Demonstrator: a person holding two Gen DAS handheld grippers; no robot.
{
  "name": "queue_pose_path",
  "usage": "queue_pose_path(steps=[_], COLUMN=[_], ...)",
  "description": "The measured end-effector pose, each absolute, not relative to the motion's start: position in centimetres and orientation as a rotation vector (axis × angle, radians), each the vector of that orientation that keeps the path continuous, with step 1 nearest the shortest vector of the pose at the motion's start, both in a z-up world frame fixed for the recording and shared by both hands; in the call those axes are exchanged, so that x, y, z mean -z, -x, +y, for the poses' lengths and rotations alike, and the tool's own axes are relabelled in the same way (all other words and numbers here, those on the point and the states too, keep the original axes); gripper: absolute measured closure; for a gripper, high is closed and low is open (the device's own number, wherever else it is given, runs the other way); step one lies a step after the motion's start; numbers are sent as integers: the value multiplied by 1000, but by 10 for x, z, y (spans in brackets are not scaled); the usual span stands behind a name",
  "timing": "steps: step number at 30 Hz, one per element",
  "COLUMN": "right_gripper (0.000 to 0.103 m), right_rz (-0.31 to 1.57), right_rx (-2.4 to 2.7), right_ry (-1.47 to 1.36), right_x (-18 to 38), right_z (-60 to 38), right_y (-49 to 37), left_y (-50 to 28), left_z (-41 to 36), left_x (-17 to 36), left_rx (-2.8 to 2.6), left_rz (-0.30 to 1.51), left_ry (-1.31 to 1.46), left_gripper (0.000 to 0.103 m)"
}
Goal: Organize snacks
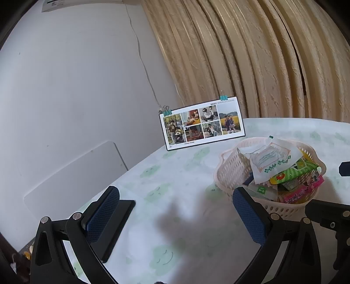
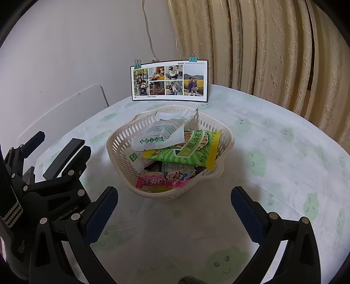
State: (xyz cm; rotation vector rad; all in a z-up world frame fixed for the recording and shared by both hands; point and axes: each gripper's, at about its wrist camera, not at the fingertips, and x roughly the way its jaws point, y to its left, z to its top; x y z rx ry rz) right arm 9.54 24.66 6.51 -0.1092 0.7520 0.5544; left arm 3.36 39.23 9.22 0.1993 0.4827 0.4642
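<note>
Holding snacks: one basket point(image 2: 122, 148), two empty tools.

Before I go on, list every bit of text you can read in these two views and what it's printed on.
"MEET": header of the photo card at the back of the table.
"脆油花生", roughly: green snack packet in the basket.
"nRobot.AI", partly cut off: body of the left gripper, seen from the right wrist.
Too small or blurred: the card's fine print, the white packet, the pink packet, the paper on the wall.

White wall point(image 2: 65, 43), beige pleated curtain point(image 2: 262, 43), cloud-print tablecloth point(image 2: 273, 153).
</note>
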Motion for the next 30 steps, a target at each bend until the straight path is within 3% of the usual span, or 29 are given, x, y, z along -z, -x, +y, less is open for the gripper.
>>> queue_pose_path(steps=[30], right_gripper=[0], right_rz=[712], right_rx=[-523], right_ry=[173], right_x=[-64], right_z=[253], right_y=[-90], left_y=[-34], left_z=[392], left_x=[-88], left_rx=[-450], left_rz=[499], left_ry=[-211], left_gripper=[0])
